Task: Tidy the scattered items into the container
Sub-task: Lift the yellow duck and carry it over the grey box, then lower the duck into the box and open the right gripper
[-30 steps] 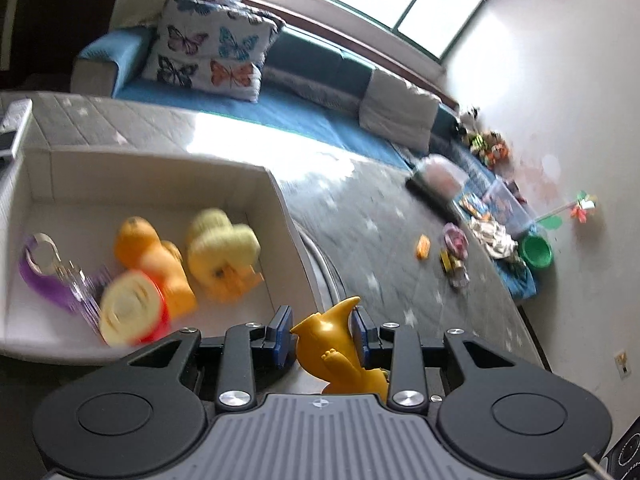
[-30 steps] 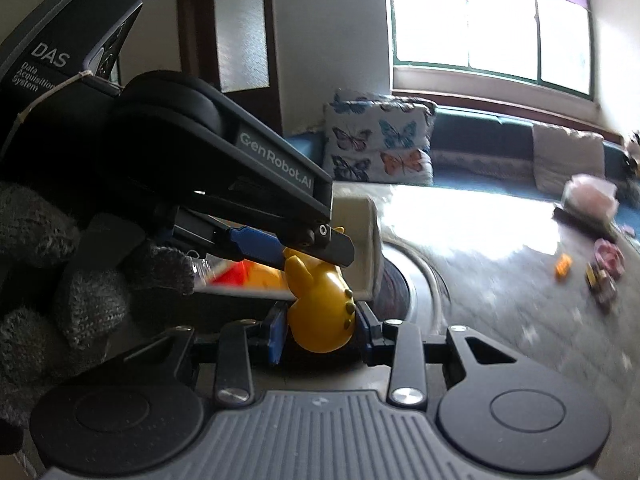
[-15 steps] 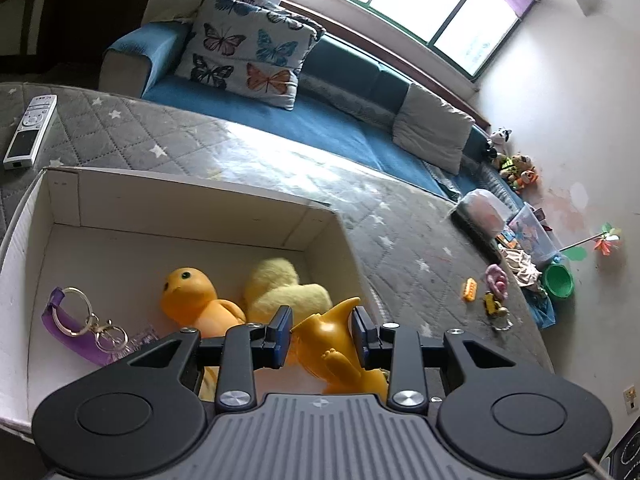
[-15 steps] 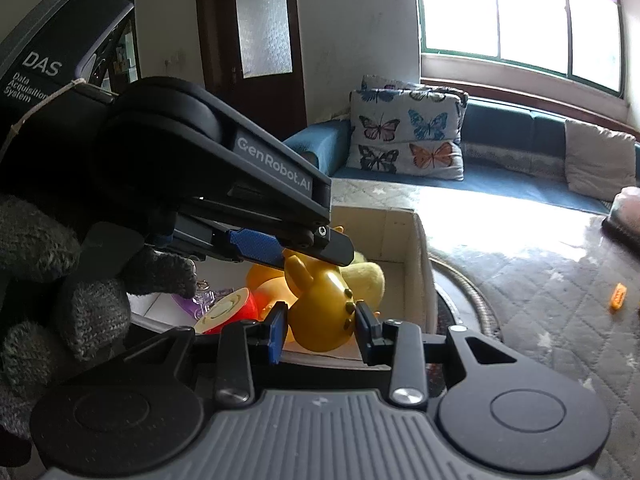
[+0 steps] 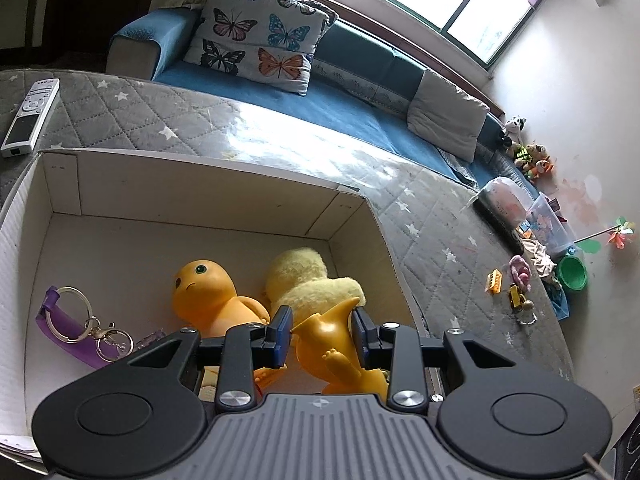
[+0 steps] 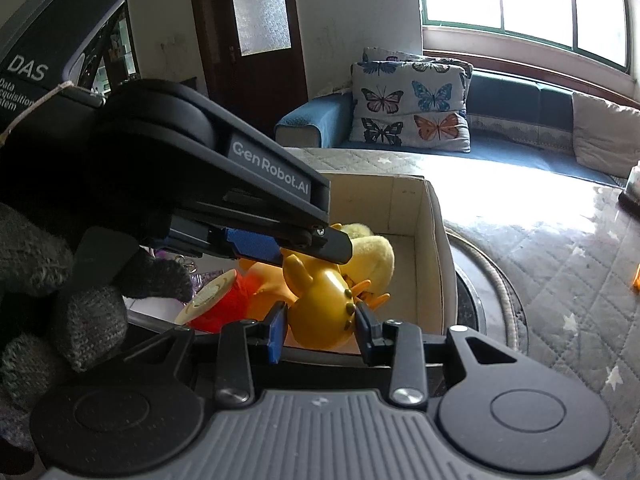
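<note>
A yellow rubber toy figure [image 5: 332,344] hangs over the white cardboard box [image 5: 200,168], held at both ends. My left gripper [image 5: 322,320] is shut on its tail and legs end. My right gripper [image 6: 320,320] is shut on its round spotted head [image 6: 320,300]. In the right wrist view the left gripper [image 6: 288,250] reaches in from the left above the toy. Inside the box lie an orange doll [image 5: 208,292], a yellow plush duck [image 5: 308,280], a purple key strap with rings [image 5: 64,324] and a red-and-cream toy [image 6: 216,300].
The box stands on a grey quilted mat with stars [image 5: 440,248]. A remote [image 5: 30,118] lies beyond its far left corner. Small toys [image 5: 516,284] and a green bowl [image 5: 572,272] sit at the mat's right edge. A gloved hand [image 6: 60,300] holds the left gripper.
Both grippers have carried the yellow toy from beside the box's right wall to above its inside and slightly lower. The grip on it is unchanged.
</note>
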The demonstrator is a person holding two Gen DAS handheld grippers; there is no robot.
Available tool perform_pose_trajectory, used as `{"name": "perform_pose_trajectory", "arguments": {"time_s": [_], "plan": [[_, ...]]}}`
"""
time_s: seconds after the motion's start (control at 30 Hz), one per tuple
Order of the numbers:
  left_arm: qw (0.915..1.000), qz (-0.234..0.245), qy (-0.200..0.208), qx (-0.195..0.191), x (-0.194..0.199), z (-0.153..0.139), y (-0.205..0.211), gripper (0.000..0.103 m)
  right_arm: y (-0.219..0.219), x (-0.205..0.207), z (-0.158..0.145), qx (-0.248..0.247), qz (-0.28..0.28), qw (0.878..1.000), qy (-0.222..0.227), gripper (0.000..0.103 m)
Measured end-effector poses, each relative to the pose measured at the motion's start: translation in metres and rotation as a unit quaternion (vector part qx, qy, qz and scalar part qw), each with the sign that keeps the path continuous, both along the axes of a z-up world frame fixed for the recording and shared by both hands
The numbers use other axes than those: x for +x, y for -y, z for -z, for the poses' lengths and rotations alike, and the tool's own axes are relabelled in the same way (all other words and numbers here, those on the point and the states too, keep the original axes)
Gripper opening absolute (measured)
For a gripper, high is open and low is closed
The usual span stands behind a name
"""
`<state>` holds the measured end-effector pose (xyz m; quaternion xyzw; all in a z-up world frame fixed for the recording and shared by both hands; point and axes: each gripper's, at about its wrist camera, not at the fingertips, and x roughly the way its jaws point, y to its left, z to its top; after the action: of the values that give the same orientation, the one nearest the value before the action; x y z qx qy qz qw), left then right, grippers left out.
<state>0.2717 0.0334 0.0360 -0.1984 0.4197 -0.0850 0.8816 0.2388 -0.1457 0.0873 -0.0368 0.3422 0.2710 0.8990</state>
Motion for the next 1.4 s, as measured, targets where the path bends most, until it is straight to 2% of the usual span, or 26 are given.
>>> {"name": "perform_pose_trajectory", "arguments": {"time_s": [0.47, 0.63, 0.7, 1.4], "plan": [[0.9997, -0.007, 0.000, 0.022, -0.0007, -0.0008, 0.0001, 0.035, -0.0003, -0.0005, -0.0001, 0.000, 0.002, 1.000, -0.002, 0.036], [0.9998, -0.009, 0.001, 0.018, -0.0014, -0.0027, -0.0020, 0.035, 0.0019, -0.0011, -0.0013, -0.001, 0.005, 1.000, -0.001, 0.038], [0.9998, -0.008, 0.003, 0.019, -0.0023, -0.0037, -0.0023, 0.035, 0.0028, -0.0017, -0.0017, -0.001, 0.006, 1.000, 0.000, 0.041], [0.9996, 0.008, -0.001, 0.026, -0.0072, -0.0093, 0.0041, 0.040, 0.0047, -0.0026, -0.0034, -0.005, 0.004, 1.000, 0.005, 0.042]]}}
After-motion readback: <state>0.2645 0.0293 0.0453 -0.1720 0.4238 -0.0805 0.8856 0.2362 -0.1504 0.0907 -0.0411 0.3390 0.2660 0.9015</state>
